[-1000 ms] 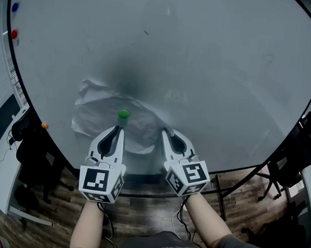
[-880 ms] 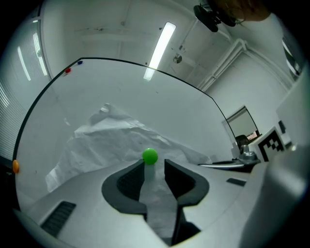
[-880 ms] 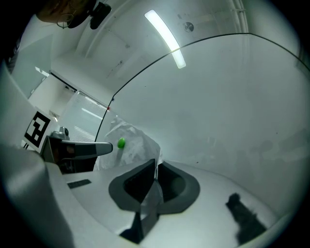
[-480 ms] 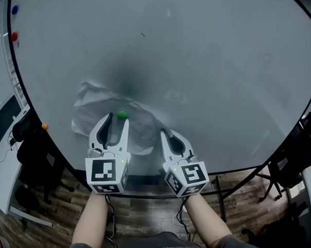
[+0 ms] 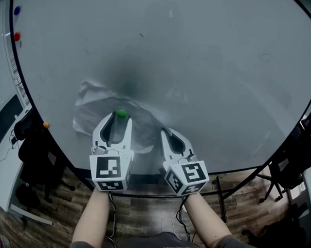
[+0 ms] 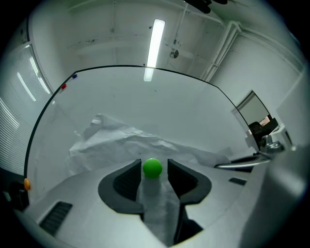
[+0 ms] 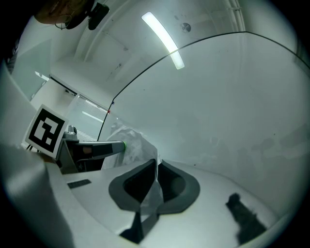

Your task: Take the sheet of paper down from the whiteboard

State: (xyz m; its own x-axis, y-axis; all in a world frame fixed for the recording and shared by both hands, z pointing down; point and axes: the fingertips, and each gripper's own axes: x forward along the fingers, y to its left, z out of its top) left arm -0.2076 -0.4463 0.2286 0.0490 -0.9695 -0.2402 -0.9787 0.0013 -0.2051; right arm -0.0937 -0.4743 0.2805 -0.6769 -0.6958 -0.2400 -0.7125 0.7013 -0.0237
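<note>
item: crumpled white paper sheet [image 5: 93, 107], pinned to glossy white whiteboard [image 5: 209, 72] by round green magnet [image 5: 121, 114]. left gripper [image 5: 118, 119]: jaws spread, magnet between. right gripper [image 5: 165, 131]: pinching sheet's edge. advice: close squarely on magnet, pull straight off.

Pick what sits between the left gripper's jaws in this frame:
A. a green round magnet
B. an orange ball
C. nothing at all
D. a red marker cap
A: the left gripper view shows the green magnet between the spread jaws of the left gripper, resting against the crumpled sheet of paper on the whiteboard.
</note>
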